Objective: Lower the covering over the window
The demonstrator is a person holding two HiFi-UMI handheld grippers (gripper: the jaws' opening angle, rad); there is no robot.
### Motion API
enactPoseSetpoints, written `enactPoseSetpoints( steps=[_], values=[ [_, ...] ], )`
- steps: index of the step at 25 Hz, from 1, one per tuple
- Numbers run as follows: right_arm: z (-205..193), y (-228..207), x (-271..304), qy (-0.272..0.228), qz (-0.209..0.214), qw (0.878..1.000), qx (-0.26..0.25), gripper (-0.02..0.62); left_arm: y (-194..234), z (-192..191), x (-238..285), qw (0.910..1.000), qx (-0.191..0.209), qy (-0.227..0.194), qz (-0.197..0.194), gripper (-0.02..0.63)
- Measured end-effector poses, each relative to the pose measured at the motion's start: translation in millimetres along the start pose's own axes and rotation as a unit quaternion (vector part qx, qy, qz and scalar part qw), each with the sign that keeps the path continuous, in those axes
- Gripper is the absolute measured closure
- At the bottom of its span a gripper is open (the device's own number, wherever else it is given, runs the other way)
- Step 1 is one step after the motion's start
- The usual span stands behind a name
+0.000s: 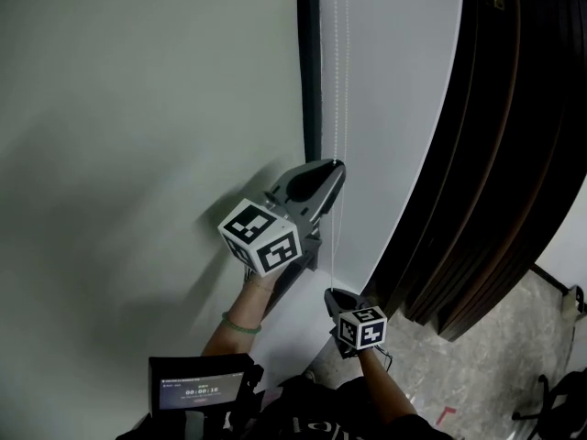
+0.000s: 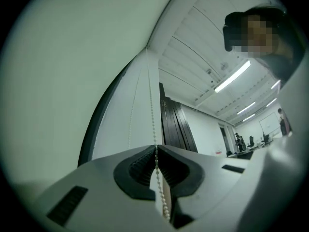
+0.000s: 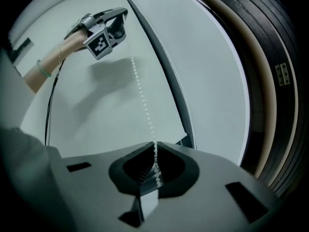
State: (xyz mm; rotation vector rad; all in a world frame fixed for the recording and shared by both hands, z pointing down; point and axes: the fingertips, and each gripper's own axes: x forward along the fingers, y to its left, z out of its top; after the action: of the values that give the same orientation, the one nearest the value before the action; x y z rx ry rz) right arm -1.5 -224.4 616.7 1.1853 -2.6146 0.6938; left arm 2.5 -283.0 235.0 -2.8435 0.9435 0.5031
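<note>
Left gripper view shows my left gripper with its jaws pinched together on the bead chain, which runs straight up from them, just beside the pale blind. My right gripper has its jaws closed on the same strand further down, so the chain lies taut between the two. I judge this a hand-over-hand pull to bring the blind down. My left hand is held high, jaws tilted upward; the right sits below it, close to my body, tilted downward.
</note>
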Motion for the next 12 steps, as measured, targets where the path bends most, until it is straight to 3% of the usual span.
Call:
enactPoseSetpoints(
  steps=[3, 9, 12],
  values=[
    [13.8, -3.0, -5.7, -0.001, -0.007, 1.000, -0.013, 0.575, 5.5, 7.0, 2.6, 0.9997, 0.024, 0.001, 0.009, 0.594],
    [31.3, -15.0, -22.0, -0.034, -0.001, 0.999, -0.010, 0.575, 10.8, -8.1, -19.4, 0.9990, 0.024, -0.016, 0.034, 0.594],
    [72.2, -4.7, -33.8, -0.067, 0.014, 0.997, -0.020, 0.574, 15.9, -35.5, -25.5, 0.9968, 0.046, 0.050, 0.041, 0.595]
  ],
)
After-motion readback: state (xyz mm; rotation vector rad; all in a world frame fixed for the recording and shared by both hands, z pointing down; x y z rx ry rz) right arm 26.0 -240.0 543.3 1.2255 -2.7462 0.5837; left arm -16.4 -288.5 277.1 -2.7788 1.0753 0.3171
